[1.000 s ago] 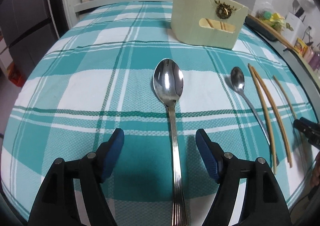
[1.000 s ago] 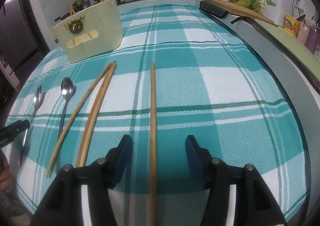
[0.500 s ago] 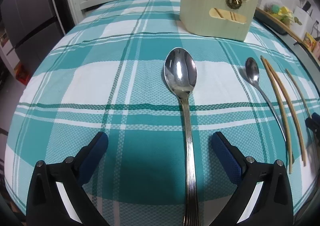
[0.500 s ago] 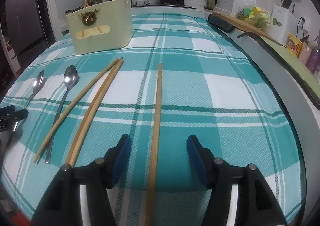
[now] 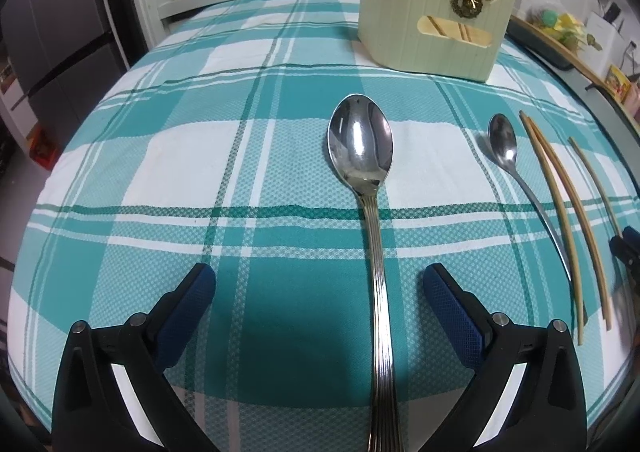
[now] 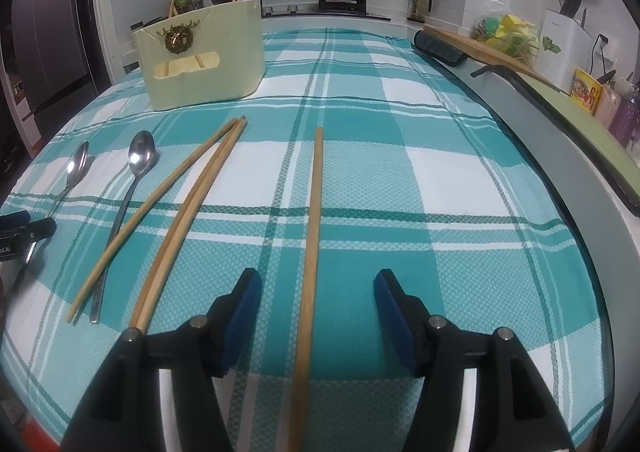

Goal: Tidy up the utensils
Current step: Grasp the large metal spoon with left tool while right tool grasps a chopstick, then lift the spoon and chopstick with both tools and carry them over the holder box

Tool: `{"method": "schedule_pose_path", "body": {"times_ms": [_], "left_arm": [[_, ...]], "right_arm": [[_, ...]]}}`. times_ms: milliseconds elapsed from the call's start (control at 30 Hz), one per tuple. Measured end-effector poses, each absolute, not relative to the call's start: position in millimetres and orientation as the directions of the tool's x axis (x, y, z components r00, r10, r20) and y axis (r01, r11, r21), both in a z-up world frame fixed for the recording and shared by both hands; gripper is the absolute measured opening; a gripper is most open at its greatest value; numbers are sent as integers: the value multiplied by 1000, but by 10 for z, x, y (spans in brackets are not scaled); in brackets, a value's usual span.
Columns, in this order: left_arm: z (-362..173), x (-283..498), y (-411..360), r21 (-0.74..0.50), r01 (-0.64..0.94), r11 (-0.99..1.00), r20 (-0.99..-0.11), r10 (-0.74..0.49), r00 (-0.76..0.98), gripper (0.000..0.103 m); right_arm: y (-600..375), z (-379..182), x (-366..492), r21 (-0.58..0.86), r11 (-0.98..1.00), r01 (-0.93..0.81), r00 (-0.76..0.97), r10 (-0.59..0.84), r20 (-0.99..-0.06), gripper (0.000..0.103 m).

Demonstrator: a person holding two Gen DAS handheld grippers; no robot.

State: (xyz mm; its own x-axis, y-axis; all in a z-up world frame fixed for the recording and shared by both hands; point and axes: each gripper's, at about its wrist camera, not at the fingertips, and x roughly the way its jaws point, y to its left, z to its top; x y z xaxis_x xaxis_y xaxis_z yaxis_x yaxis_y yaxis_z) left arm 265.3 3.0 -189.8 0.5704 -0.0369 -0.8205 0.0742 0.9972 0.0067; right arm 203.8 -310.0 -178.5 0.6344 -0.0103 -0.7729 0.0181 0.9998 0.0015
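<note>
So the counter (image 5: 132,155) is covered in a teal-and-white plaid cloth, and the landmark is the cream plastic utensil holder with a brass wreath badge (image 5: 432,27) at the far side (a few chopsticks already poke out of it). Nearer the camera than the holder lies the big ribbed-handle steel spoon (image 5: 366,179), bowl toward the holder, handle running between the fingers of the left gripper (image 5: 320,306), which are spread wide and touching nothing. Right of that is the small steel spoon (image 5: 505,147), then a pair of bamboo chopsticks (image 6: 192,207) partly over its handle. A single bamboo chopstick (image 6: 314,219) runs between the right gripper (image 6: 318,310) fingers, also apart.
</note>
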Motion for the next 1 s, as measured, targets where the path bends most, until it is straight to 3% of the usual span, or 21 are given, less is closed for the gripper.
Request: {"method": "schedule_pose_path", "body": {"times_ms": [533, 633, 767, 833, 867, 900, 933, 967, 1000], "left_arm": [[-1817, 2968, 74, -35, 173, 984, -869, -116, 482, 102], [-1810, 3124, -29, 7, 202, 979, -875, -92, 476, 101], [-1808, 3327, -190, 50, 214, 975, -874, -61, 482, 88], [-1786, 3411, -209, 13, 208, 978, -875, -89, 476, 64], [-1771, 3441, -225, 15, 206, 978, -871, -89, 484, 53], [-1756, 3461, -239, 7, 219, 976, -864, -105, 493, 42], [-1759, 3483, -237, -4, 224, 975, -863, -117, 492, 42], [-1756, 3484, -220, -14, 220, 975, -858, -125, 498, 42], [-1743, 3472, -201, -21, 219, 976, -852, -132, 506, 42]], "right_arm": [[-3172, -1707, 2424, 17, 994, -106, 416, 60, -907, 62], [-3172, -1702, 2604, 13, 993, -117, 391, 58, -919, 61], [-3099, -1704, 2908, -6, 991, -134, 381, 46, -923, 61], [-3048, -1697, 3086, -26, 990, -135, 391, 29, -920, 61], [-3035, -1700, 3167, -27, 991, -134, 394, 29, -918, 56], [-3020, -1701, 3251, -19, 991, -131, 400, 36, -916, 44], [-3017, -1694, 3318, -11, 992, -125, 410, 42, -911, 33], [-3016, -1686, 3383, -10, 993, -117, 416, 40, -908, 14], [-3023, -1671, 3437, 1, 994, -111, 418, 48, -907, 7]]}}
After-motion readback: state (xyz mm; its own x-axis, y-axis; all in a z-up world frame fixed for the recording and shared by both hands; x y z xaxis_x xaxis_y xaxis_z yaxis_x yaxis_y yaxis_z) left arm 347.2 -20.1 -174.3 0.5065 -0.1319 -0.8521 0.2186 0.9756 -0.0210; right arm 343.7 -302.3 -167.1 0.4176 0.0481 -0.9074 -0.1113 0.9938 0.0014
